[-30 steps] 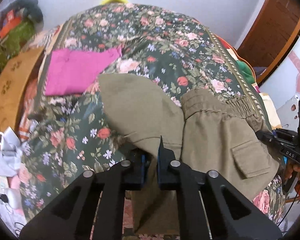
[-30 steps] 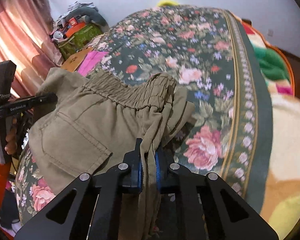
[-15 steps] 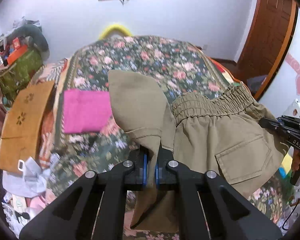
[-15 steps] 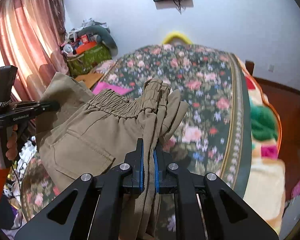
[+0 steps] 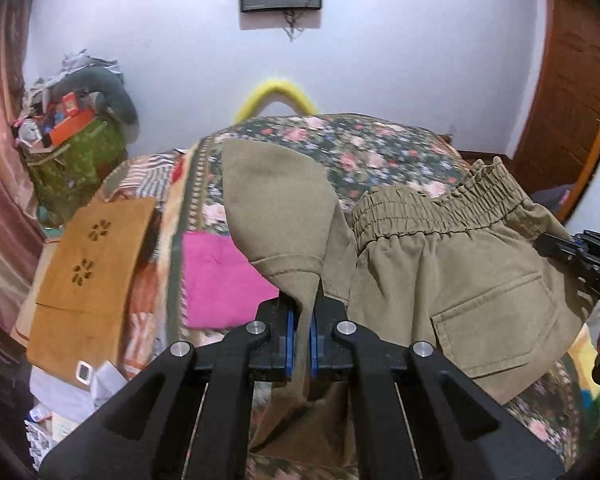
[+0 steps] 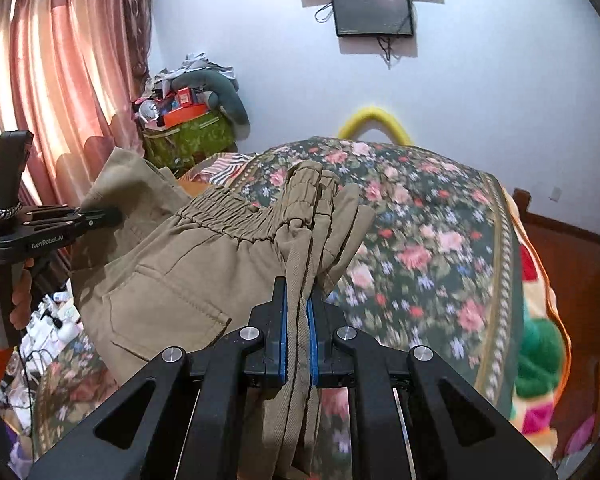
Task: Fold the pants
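left tool (image 5: 301, 334): clamped, raised | right tool (image 6: 297, 332): clamped, raised

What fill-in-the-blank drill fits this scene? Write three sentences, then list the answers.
1. Both grippers are shut on the khaki ____.
2. The right gripper pinches them beside the elastic ____.
3. The folded garment lying on the floral bedspread, left of the left gripper, is ____.

Answers: pants; waistband; pink

A home bedroom: floral-covered bed (image 6: 420, 240), pink curtains (image 6: 60, 80), wall-mounted TV (image 6: 374, 10).
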Motion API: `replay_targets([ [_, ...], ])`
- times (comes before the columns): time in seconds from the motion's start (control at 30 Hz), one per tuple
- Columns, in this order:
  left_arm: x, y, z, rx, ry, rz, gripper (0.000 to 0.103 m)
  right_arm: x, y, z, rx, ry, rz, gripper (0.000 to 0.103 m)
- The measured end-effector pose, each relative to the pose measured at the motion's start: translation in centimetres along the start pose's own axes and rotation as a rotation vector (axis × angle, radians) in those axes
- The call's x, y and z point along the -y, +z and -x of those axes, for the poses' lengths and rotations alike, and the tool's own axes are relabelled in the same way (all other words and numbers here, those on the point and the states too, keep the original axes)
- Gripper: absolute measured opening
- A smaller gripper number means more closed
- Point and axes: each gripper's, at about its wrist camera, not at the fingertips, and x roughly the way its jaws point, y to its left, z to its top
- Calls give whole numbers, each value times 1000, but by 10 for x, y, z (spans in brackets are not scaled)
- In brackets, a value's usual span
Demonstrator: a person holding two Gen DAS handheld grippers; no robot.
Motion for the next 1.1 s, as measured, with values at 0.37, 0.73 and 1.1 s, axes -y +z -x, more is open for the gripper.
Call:
replay_targets([
  [0.37,-66,19,-82,-70,80,115,5,-28,41,-91,-39,10,50,7],
  [0.73,-118,13,-173,-125,168,176,5,-43,29,-187,-120,-3,69,7],
  [1.1,-159,-49,-243,-315,190,288,20,-35,-6,-203,-228,24,58,16],
])
